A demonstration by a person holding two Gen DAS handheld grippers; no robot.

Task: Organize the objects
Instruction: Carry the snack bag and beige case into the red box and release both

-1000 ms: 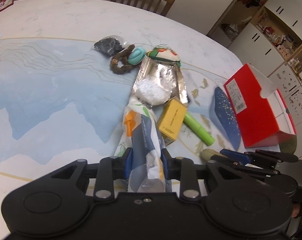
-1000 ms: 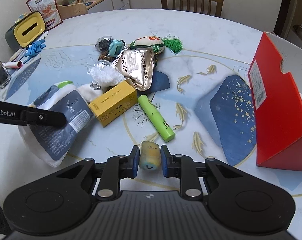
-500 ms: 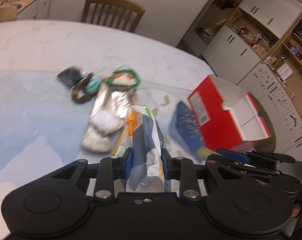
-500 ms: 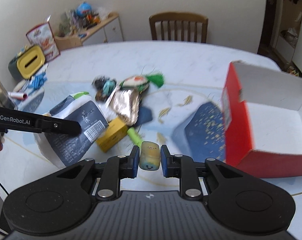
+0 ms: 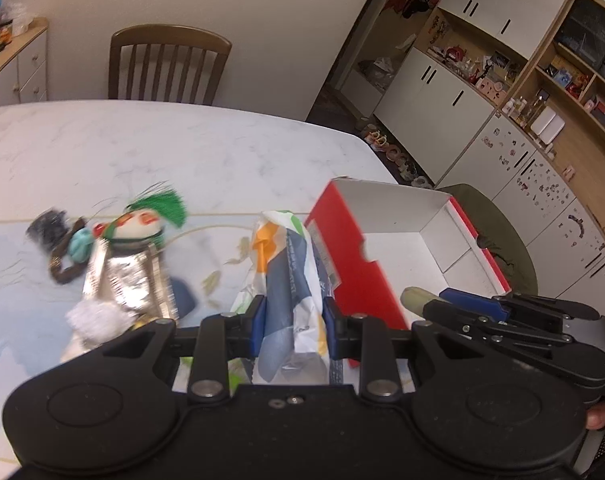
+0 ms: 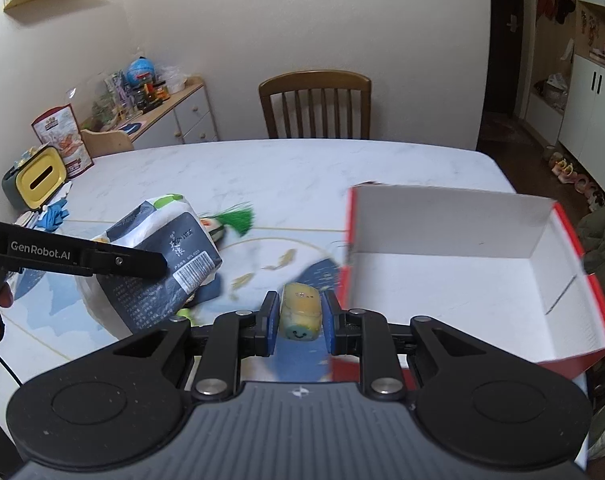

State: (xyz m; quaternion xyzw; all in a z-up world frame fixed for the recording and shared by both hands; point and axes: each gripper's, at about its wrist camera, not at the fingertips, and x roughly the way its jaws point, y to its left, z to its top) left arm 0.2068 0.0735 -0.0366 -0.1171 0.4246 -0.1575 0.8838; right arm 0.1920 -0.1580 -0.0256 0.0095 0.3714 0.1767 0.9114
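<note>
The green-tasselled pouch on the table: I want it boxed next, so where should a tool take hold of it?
Judging from its pose, grip the green-tasselled pouch across its plump cream body, coming from above; the tassel is loose fringe and would likely slip. The silver foil packet lies against its near side, so avoid approaching from there.

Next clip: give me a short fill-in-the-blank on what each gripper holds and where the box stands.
1. The left gripper is shut on a soft ____ with a barcode.
2. The right gripper holds a small yellow toy whose end shows a ____ face.
3. The red box has a ____ inside and lies open.
4. Behind the table stands a wooden ____.

Missing words: packet; smiling; white; chair
</note>
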